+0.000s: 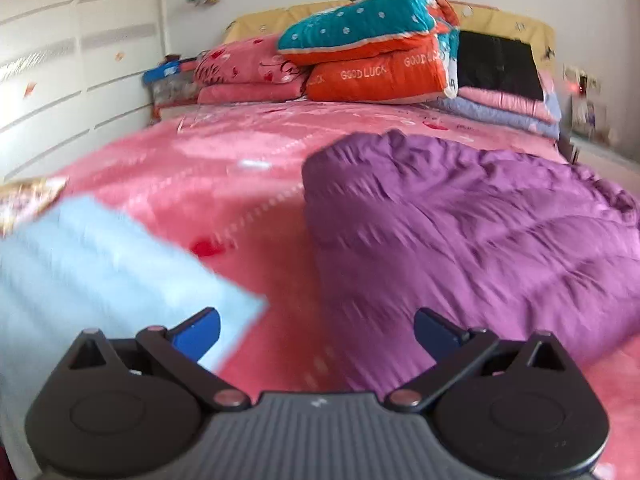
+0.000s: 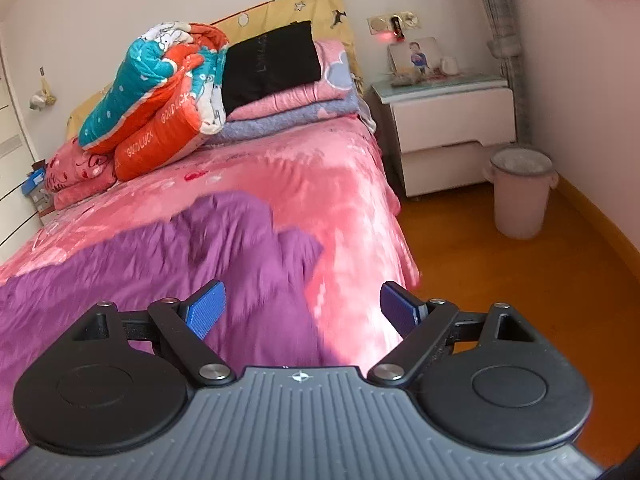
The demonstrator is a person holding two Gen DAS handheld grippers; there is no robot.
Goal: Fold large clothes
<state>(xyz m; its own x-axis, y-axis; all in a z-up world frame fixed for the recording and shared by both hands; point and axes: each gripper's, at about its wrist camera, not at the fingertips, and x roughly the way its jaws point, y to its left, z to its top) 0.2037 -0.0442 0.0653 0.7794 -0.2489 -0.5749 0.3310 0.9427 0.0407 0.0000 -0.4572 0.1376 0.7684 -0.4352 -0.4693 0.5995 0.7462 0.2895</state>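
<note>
Grippers first: two of them, one in each hand of a person, both with jaws spread as wide as they go and nothing between the blue pads. From the left gripper (image 1: pixel 316 332), looking out along its fingers, the purple padded garment (image 1: pixel 472 232) lies at about two o'clock, bunched and wrinkled on the pink bedspread (image 1: pixel 224 160), apart from the pads. At nine o'clock a pale blue cloth (image 1: pixel 100 264) lies flat, its corner just under the left pad. From the right gripper (image 2: pixel 302 308), the same purple garment spreads from eleven round to nine o'clock, with a loose flap near the bed's right edge.

Judged from this, the step in hand sits between grasps: the garment lies released and both hands are free. The next move calls for picking two matching points on its edge, one per gripper, and closing on fabric alone, not the bedspread beneath.

Counted: one purple garment, one pale blue cloth, one bed. At twelve o'clock, by the headboard, one orange and teal quilt (image 2: pixel 160 92) and one black item (image 2: pixel 272 64) rest on folded blankets. At two o'clock stand one nightstand (image 2: pixel 448 120) and one pink bin (image 2: pixel 520 196)
</note>
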